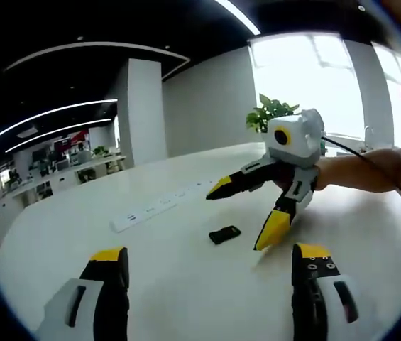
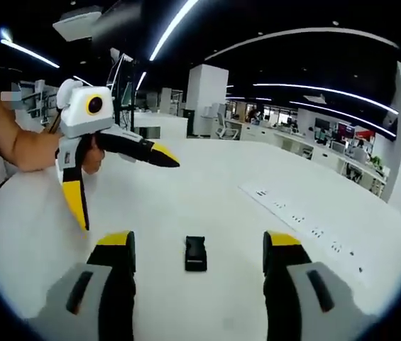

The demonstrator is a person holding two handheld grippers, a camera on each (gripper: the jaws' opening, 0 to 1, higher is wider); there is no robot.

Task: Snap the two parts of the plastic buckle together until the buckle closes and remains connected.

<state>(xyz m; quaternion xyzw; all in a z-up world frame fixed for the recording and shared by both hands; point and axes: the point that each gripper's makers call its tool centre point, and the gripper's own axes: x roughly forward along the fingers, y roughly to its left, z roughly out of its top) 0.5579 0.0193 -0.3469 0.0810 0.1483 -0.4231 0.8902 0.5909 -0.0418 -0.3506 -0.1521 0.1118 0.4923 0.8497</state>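
While the black buckle (image 2: 195, 253) lies flat on the white bench (image 2: 207, 192), both tongs hover spread and empty: right tongs (image 2: 197, 257) straddling it, left tongs (image 1: 211, 259) nearby. I would lower slowly and pinch one half squarely, avoiding the power strip (image 1: 154, 210).

The left gripper (image 1: 211, 264) hovers with its yellow-tipped jaws spread wide, holding nothing. The right gripper (image 1: 246, 219) shows across from it, jaws also wide apart, one tip pointing down, the other reaching sideways. A hand (image 1: 306, 177) grips its handle, bare forearm (image 1: 377, 167) stretching back. In the right gripper view its own jaws stand parted too.
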